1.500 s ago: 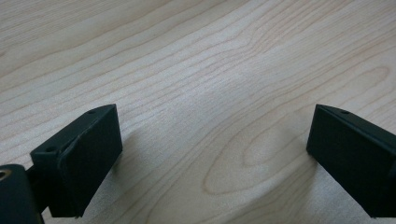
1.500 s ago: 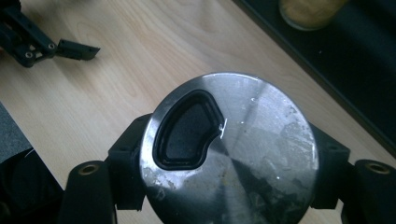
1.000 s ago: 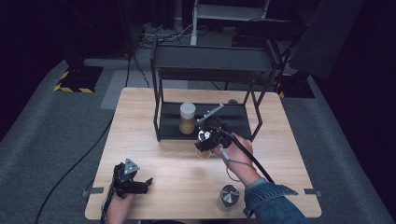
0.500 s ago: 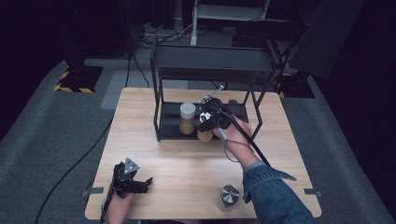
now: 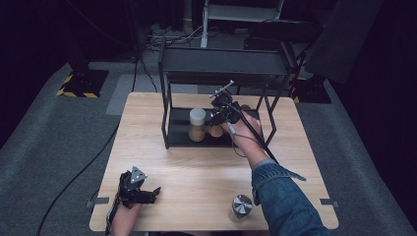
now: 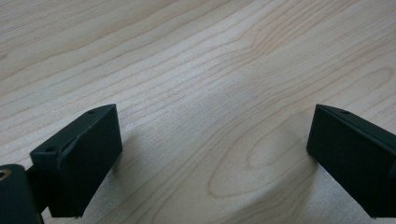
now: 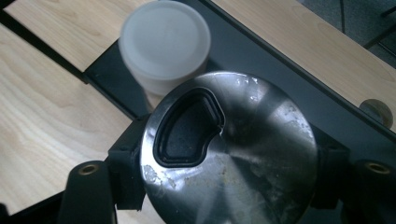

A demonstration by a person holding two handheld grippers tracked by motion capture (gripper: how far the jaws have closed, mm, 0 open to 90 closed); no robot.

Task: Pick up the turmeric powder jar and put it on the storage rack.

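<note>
Left gripper (image 5: 147,192) rests low on the near left of the table (image 5: 196,167), jaws wide apart over bare wood, well away from the work. At the near edge, right of centre, a steel-lidded jar (image 5: 241,205) stands alone beside the person's sleeve (image 5: 280,196).

Farther in, the right gripper (image 5: 216,120) is clamped on a jar (image 7: 229,149) with a steel lid, holding it by its sides at the rack's (image 5: 169,123) lower shelf. It sits just right of a white-lidded jar (image 5: 197,124) already on that shelf, and the two look nearly touching.

My worry is that closeness: if the held jar goes down leaning left, it could knock the white-lidded jar over or push it along the shelf. Jaws opening sideways might also bump that neighbour. Releasing before the base sits flat could let the jar tip off the shelf's front lip, and the rack's top bar leaves little room to lift out.
</note>
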